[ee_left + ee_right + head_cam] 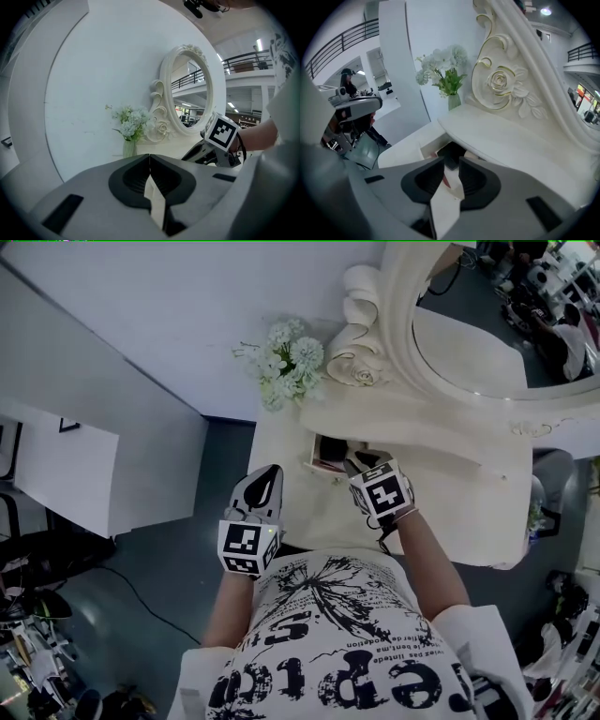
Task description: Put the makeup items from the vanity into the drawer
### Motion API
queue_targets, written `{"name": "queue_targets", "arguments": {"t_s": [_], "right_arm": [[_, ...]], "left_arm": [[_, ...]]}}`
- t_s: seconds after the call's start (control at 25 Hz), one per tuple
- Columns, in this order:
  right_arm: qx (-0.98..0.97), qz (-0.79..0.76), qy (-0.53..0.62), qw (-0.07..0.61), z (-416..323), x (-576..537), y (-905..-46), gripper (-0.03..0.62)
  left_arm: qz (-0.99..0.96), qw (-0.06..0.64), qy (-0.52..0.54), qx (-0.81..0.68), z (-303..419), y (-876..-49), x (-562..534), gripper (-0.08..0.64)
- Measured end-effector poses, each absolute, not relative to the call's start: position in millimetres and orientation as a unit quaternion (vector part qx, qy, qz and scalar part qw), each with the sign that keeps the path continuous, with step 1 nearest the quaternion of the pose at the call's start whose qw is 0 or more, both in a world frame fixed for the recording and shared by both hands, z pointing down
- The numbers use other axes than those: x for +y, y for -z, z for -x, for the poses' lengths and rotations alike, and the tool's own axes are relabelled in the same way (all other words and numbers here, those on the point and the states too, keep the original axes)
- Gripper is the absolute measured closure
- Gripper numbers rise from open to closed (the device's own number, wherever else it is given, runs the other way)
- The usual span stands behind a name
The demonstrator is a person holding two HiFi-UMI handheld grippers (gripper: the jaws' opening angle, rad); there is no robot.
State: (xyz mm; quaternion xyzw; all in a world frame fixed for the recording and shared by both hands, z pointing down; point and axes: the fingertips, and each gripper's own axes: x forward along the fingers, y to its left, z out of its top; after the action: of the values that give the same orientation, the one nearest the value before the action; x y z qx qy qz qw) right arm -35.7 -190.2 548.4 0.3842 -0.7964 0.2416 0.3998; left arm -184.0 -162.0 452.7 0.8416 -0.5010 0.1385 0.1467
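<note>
Grey-jawed, the left gripper (271, 472) hangs closed on nothing, near the vanity (450, 486). Right of it the drawer (313, 459) stands open with dark and pink makeup items (330, 450) inside. The right gripper (357, 463) hovers over them, jaws slightly apart and empty. The vanity's top looks bare, so probably only closing remains.

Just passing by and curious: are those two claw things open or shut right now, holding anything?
Left gripper: shut, holding nothing.
Right gripper: open, holding nothing, over the open drawer.

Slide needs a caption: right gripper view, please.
Right claw, slightly open, hovers above the open drawer under the vanity top, flowers behind.
</note>
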Motion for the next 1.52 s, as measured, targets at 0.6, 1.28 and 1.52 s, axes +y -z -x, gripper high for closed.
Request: {"name": "queue_targets", "arguments": {"t_s": [0.6,1.28,1.52], "right_arm": [[-0.814,-0.504,-0.147,0.248,-8.3,-183.5,-449.5,0.574],[-0.806,-0.582,-0.066,0.082,-55.7,-157.9,-371.6,0.576],[-0.804,-0.586,-0.055,0.083,-55.2,-152.9,-371.7,0.575]], "left_arm": [[-0.889,0.109,-0.111,-0.431,120.9,-414.3,-172.1,0.538],[-0.910,0.085,-0.095,-0.393,93.4,-379.8,-176.0,0.540],[-0.911,0.093,-0.078,-0.394,96.7,-376.4,-176.5,0.538]]}}
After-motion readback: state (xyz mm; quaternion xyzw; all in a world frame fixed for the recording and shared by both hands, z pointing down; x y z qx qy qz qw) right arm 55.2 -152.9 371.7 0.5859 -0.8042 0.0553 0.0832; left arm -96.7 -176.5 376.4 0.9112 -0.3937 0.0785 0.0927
